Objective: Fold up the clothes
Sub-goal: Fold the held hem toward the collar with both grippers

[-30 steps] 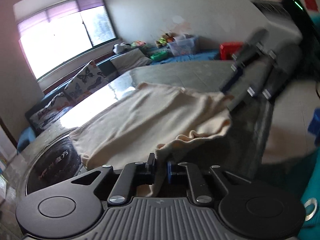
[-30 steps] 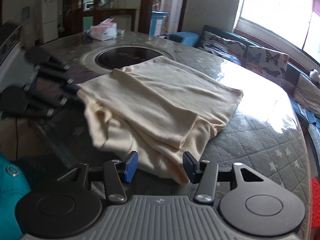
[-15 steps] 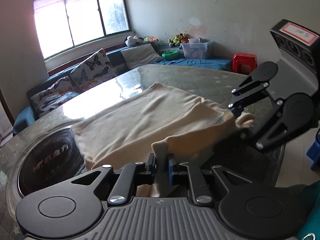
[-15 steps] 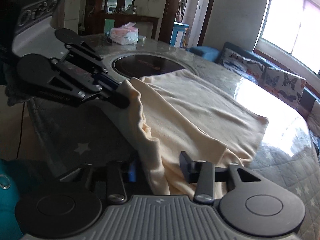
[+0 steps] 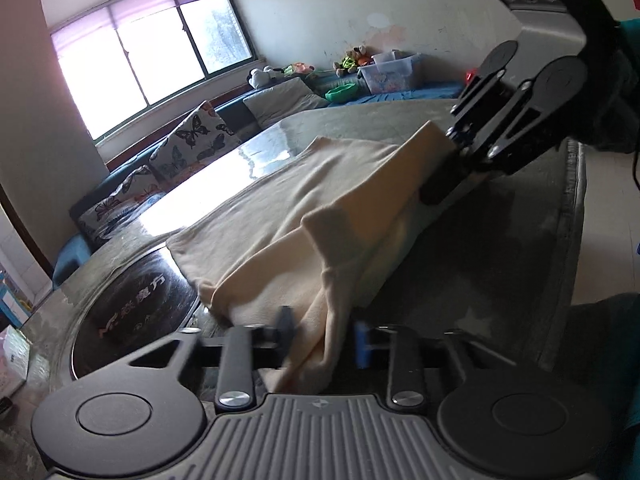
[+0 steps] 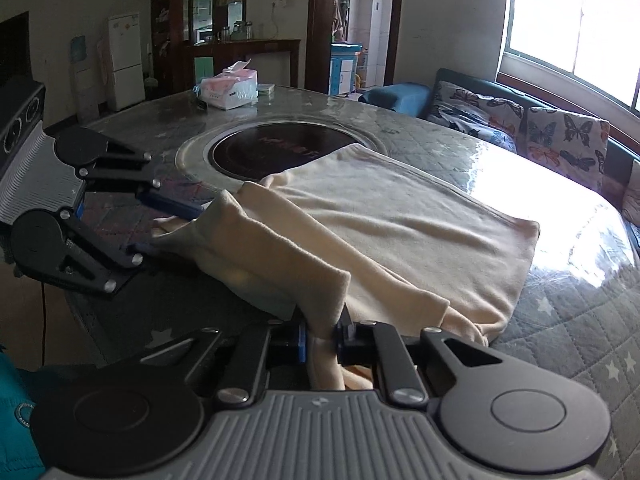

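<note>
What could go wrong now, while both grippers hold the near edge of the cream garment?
1. The left gripper looks opened around the cream garment, so that end may drop.
2. The right gripper pinches only a small bunch, which could slip.
3. Pulling may drag the cloth over the round black hotplate.

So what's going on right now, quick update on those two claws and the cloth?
Left claw open around the cream garment's near edge. Right claw shut on the same edge, lifted off the table. Tissue box far off, nothing in the way.
</note>
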The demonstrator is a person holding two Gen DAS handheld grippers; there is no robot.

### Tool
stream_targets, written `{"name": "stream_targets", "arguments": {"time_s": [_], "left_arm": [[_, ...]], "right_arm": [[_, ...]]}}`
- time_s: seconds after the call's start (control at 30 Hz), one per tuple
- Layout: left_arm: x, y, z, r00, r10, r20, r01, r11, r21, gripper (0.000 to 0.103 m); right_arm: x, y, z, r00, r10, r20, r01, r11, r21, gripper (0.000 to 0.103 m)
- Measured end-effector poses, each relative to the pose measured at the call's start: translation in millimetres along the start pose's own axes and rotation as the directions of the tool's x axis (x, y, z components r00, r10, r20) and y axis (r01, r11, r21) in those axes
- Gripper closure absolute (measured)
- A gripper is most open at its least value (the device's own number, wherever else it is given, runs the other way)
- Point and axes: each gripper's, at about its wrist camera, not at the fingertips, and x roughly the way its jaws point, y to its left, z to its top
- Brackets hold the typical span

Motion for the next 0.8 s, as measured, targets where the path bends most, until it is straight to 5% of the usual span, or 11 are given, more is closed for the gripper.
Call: {"name": "stream_targets", "arguments": {"time_s": [0.13,0.6,0.8], "left_arm": [[-8,2,1,1.000,-0.010,0.019,0.011,1.000,-0.025,0.094],[-89,-14,9,0.990,-0.102,0.098,0.106,0.993,-0.045,0.096],[-82,-3,20,0.991,-0.055,0.120,0.064,0.996,-0.067,0.097]], "right_arm": [[-7,3,-1,1.000,-0.009,0.016,0.008,1.000,0.004,0.093],[-69,21,6,0.998,0.039,0.043,-0.036,0.997,-0.068,0.093],[-87,29,16,0.998,0.047,0.044,-0.043,0.994,-0.099,0.094]]}}
